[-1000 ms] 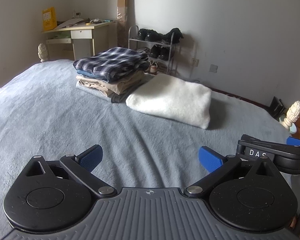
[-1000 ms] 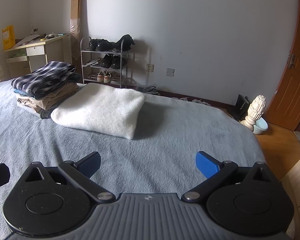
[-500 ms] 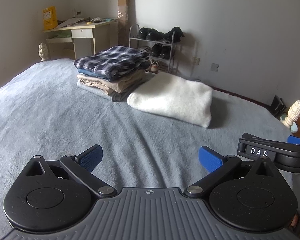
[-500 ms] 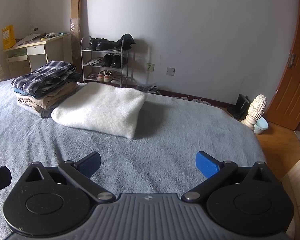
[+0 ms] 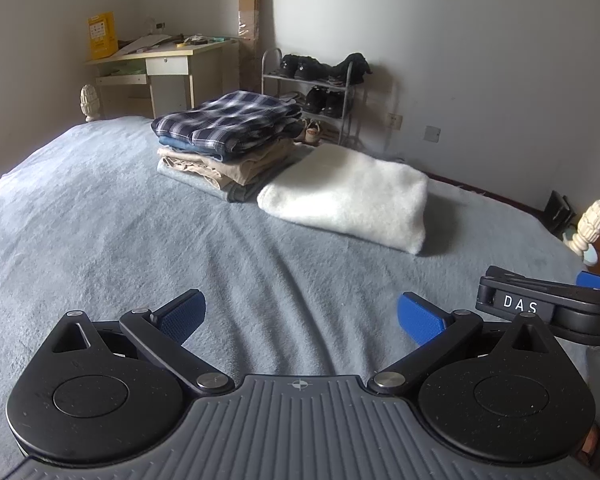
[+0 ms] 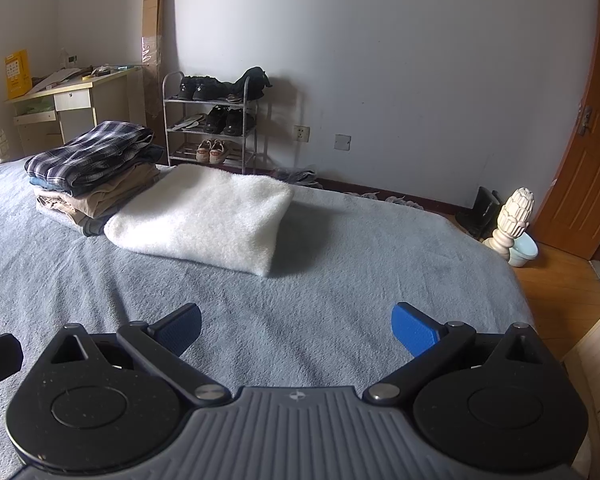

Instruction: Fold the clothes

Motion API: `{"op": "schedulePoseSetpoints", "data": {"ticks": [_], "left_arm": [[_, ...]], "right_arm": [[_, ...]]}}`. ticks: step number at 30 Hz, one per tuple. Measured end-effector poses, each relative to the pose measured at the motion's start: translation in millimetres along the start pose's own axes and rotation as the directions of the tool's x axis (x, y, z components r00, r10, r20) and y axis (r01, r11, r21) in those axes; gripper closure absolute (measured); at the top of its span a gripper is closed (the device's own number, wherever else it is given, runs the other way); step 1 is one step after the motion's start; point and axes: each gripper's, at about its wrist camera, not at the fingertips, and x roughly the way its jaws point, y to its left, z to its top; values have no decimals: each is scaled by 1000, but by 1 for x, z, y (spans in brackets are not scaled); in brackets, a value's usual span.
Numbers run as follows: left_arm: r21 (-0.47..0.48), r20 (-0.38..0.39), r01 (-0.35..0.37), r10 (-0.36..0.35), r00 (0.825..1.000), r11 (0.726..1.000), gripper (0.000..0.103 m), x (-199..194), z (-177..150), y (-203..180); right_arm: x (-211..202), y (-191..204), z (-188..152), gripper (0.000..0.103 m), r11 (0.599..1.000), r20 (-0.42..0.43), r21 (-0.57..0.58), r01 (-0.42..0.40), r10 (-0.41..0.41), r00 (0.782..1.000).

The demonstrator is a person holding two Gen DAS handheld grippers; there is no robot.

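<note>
**A:** Where do your claws stand?

**B:** Your left claw (image 5: 302, 318) hangs low over the bed (image 5: 100, 220), its blue pads (image 5: 420, 318) spread wide with nothing between them, only grey blanket showing in the gap. Your right claw (image 6: 296, 326) is the same: jaws wide apart, empty, held over the near part of the bed. In the left wrist view you can see the side of the right claw poking in at the right edge, just beside the left one.

**A:** And the clothes?

**B:** They lie well ahead of both claws, toward the far side of the bed. You have a stack of folded clothes (image 5: 224, 152) there, with a dark plaid shirt (image 5: 228, 124) on top, something blue under it, then tan pieces and a grey one at the bottom. A folded white fleece (image 5: 348, 196) lies flat just to the right of the stack, its near-left corner touching or nearly touching the stack's base; you cannot tell which.

**A:** What is behind the bed?

**B:** A shoe rack (image 6: 212, 124) with dark shoes stands against the white wall, a pale desk (image 6: 72, 100) sits in the left corner, and a wooden door (image 6: 580, 152) is on the right in your right wrist view.
</note>
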Motion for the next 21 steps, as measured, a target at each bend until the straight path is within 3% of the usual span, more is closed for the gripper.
{"op": "schedulePoseSetpoints", "data": {"ticks": [21], "left_arm": [[-7,-4,-4,4,1000,1000,0,-2,0,1]], "right_arm": [[-3,1,-1,0,1000,1,-2,-5,5,1000]]}}
